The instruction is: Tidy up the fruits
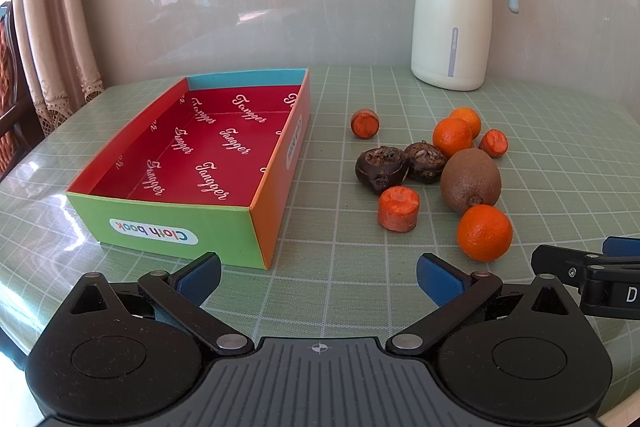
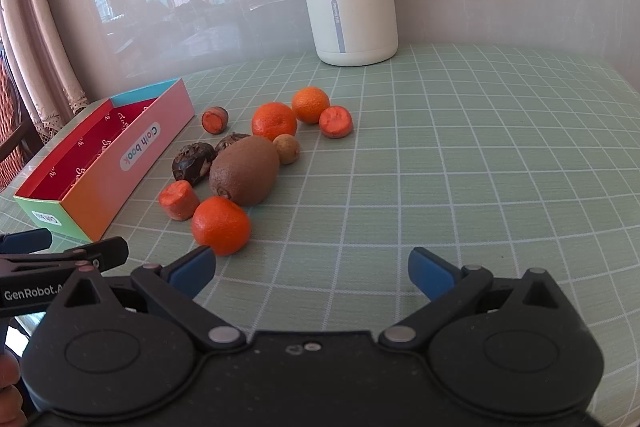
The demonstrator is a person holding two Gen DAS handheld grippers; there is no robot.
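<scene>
While both grippers hang wide open and empty over the green checked table (image 1: 360,299), the box (image 1: 176,227) sits at its left with nothing in it. Behind stands the white jug (image 1: 452,23). Right of the box lie the fruits: a kiwi (image 2: 245,171), three oranges, the nearest (image 2: 221,225) just ahead of the right gripper (image 2: 312,273); the left gripper (image 1: 318,281) points between box and fruit.
</scene>
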